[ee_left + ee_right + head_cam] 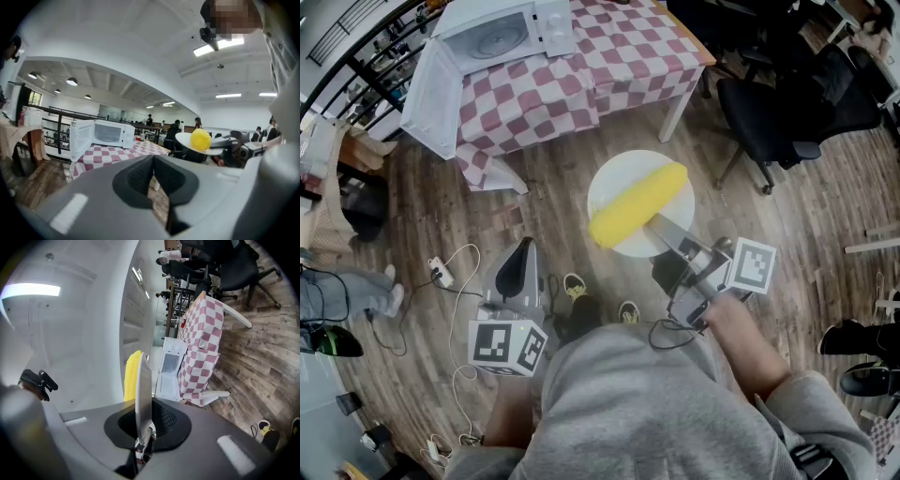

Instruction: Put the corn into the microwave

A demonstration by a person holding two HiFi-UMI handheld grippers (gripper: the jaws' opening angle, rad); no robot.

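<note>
A yellow corn cob (636,204) lies on a round white plate (615,174). My right gripper (661,228) is shut on the plate's near rim and holds it out level above the wooden floor. In the right gripper view the plate (143,394) stands edge-on between the jaws, with the corn (131,376) on its left. The white microwave (502,33) sits on the checkered table (609,56), its door (431,98) swung wide open. My left gripper (521,258) is low at the left, shut and holding nothing. The left gripper view shows the microwave (110,132) ahead and the corn (200,139) at the right.
Black office chairs (787,112) stand to the right of the table. A power strip and cables (441,272) lie on the floor at the left, near another person's leg (347,291). A railing runs behind the microwave.
</note>
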